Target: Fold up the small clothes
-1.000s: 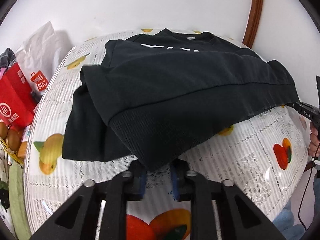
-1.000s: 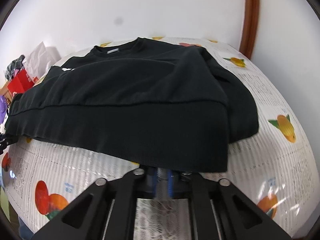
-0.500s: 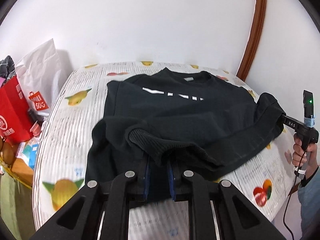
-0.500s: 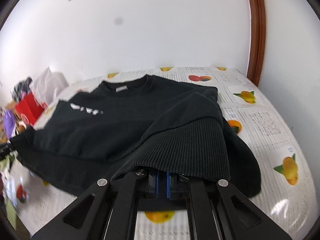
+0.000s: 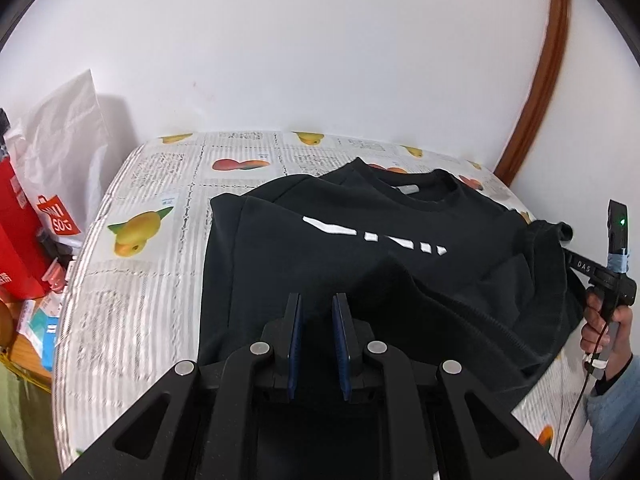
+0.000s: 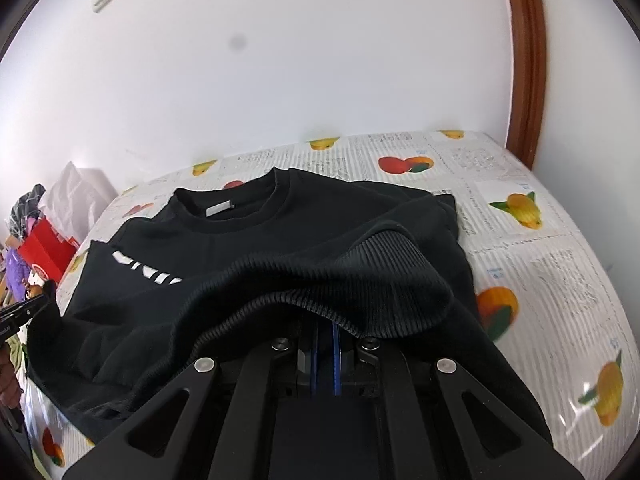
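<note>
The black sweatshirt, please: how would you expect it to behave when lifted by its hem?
Likely floppy: the sweatshirt sags around the right gripper shut on its ribbed hem. Probably not slippery, since the knit looks thick. The left gripper is open.

A: Left gripper (image 5: 317, 300)?

B: Fingers apart, blue pads (image 5: 295, 332) showing a clear gap with nothing between them, pointing forward and tilted down.

A: Right gripper (image 6: 325, 328)?

B: Pads nearly together, pinching ribbed black cloth (tips hidden under it). From the left camera, a bare hand (image 5: 604, 324) grips its handle, light-blue sleeve at the wrist.
</note>
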